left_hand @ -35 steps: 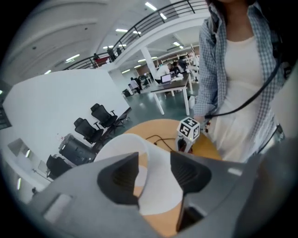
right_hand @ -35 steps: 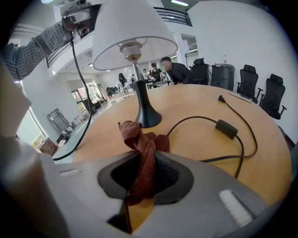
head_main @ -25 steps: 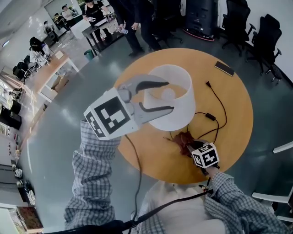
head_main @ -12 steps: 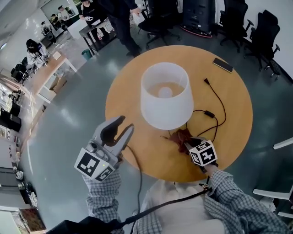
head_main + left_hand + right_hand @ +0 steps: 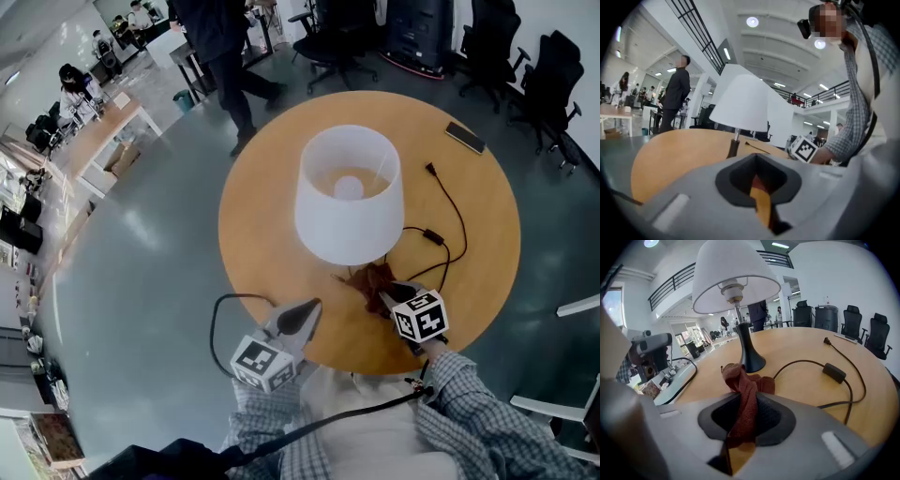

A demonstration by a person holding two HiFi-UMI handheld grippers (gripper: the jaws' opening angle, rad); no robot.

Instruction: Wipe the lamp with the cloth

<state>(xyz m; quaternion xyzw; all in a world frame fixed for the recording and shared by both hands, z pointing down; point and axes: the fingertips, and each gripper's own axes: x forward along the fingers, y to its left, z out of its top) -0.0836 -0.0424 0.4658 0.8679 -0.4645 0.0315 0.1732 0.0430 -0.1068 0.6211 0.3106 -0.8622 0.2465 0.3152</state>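
The lamp [image 5: 349,192] stands upright slightly to the far side of the middle of the round wooden table [image 5: 272,253]. Its long axis is vertical, with the white shade opening upward and the dark stem and base [image 5: 750,357] below. The only print in view is the black-and-white square markers on the 2 gripper cubes, which carry no letters.

The right gripper [image 5: 384,293] reaches in from the near right edge. Its jaws stand narrow, pinching the rust-brown cloth [image 5: 746,394]. The cloth bunches up out of them just on the near side of the lamp base, and it cannot be told whether it touches the base.

The left gripper [image 5: 302,317] sits at the near edge of the table, left of the right one, aimed across the tabletop toward the lamp. Its jaws have just closed together, and nothing is between them.

A black cable with an inline switch [image 5: 432,238] curls right of the lamp. A dark phone [image 5: 465,138] lies at the far right.
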